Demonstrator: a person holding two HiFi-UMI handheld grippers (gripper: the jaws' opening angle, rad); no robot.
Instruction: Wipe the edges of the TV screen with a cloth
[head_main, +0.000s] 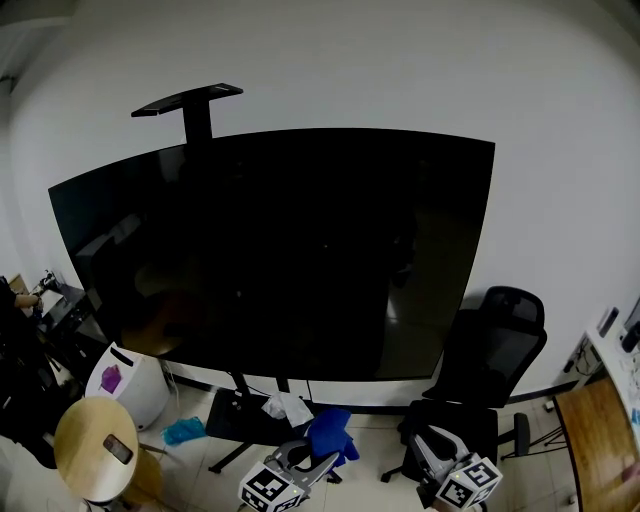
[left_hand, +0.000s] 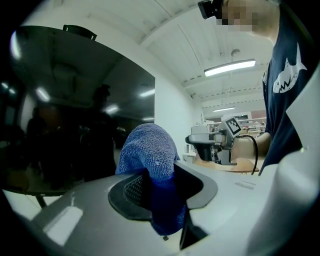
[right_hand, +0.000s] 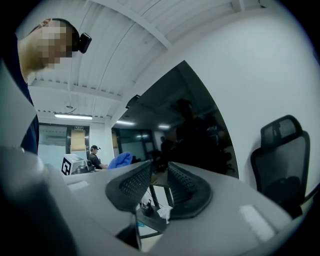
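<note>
A: Item one, the task's things. What do we list?

B: One TV screen (head_main: 270, 250), large, dark and switched off, on a floor stand (head_main: 235, 415) against a white wall. One blue cloth (head_main: 330, 435), terry weave.

A: Where do we place the cloth?

B: In our left gripper (head_main: 312, 462). In the head view it shows low down, below the screen's bottom edge and over the stand's base, apart from the glass. In the left gripper view the bunched end rises above the jaws with the screen off to the left behind it.

A: Jaw condition, left?

B: Clamped on the cloth; the fabric fills the space between the two dark pads and hangs out below them.

A: And our right gripper (head_main: 432, 448)?

B: Jaws drawn together, with nothing between the ribbed pads. It sits low at the right, in front of a black office chair (head_main: 495, 350).

A: Remaining stock on the floor?

B: One round wooden table (head_main: 95, 450) at lower left with a small dark flat thing on it. One white bin (head_main: 130, 385) beside it, something purple on its top. One teal rag (head_main: 185, 431) on the tiles. One crumpled white piece (head_main: 288, 407) on the stand's base. One black bracket (head_main: 190, 100) above the screen's top edge.
</note>
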